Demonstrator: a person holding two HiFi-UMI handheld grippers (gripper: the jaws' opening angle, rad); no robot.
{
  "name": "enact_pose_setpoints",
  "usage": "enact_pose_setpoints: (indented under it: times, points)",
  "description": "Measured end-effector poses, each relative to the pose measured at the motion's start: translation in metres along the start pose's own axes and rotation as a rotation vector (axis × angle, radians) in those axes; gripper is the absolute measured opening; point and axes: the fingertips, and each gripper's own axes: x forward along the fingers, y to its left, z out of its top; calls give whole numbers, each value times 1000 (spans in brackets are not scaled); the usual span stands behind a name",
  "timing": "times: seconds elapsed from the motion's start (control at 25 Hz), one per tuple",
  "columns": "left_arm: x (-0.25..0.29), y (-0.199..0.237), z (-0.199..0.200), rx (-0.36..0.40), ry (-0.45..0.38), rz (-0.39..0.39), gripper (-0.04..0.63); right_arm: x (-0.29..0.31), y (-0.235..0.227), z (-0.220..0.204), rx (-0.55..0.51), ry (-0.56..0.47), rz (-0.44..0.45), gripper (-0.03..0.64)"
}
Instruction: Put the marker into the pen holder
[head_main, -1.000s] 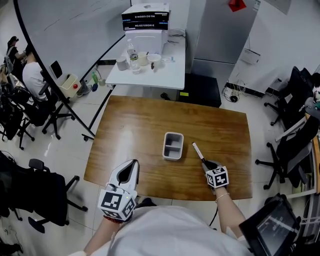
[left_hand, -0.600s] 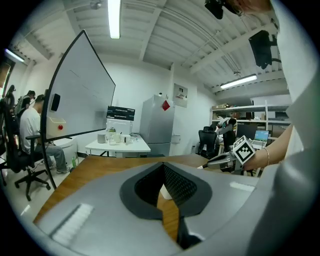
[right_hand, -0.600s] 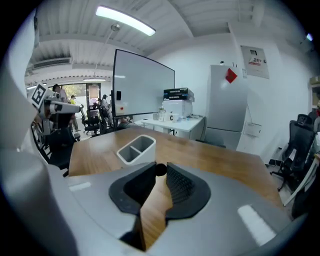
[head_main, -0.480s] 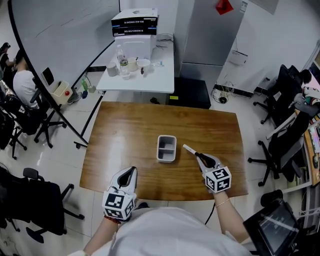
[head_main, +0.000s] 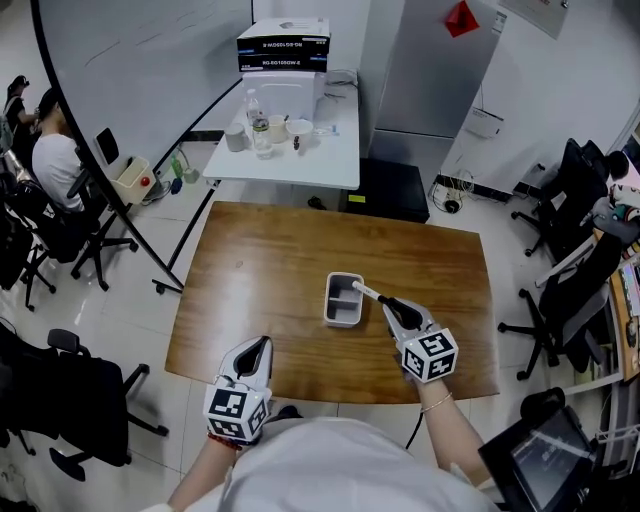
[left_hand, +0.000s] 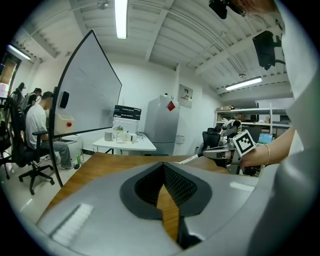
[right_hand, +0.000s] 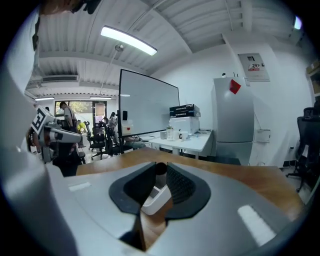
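The pen holder (head_main: 343, 299), a small grey tray with two compartments, stands mid-table on the wooden table (head_main: 250, 270). My right gripper (head_main: 390, 308) is shut on the marker (head_main: 372, 296), held above the table just right of the holder. The marker's white end reaches over the holder's right rim. In the right gripper view the marker's dark body (right_hand: 160, 170) sits between the pads. My left gripper (head_main: 261, 347) hovers at the table's near edge, shut with nothing in it. In the left gripper view the marker (left_hand: 189, 159) and the right gripper's marker cube (left_hand: 245, 143) show at the right.
A white side table (head_main: 300, 160) with bottles, cups and stacked boxes stands beyond the far edge. Office chairs (head_main: 60, 240) and a seated person are on the left, more chairs (head_main: 565, 290) on the right. A whiteboard (head_main: 140, 60) leans at the back left.
My right gripper has risen with the marker and swung left, bringing the white end from right of the holder to over its rim. The left gripper has sunk slightly.
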Motion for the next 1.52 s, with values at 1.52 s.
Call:
enact_pose_setpoints:
  times: [1.52]
  points:
    - [4, -120, 10, 39, 1, -166, 3, -138, 15, 21, 42, -139, -102, 235]
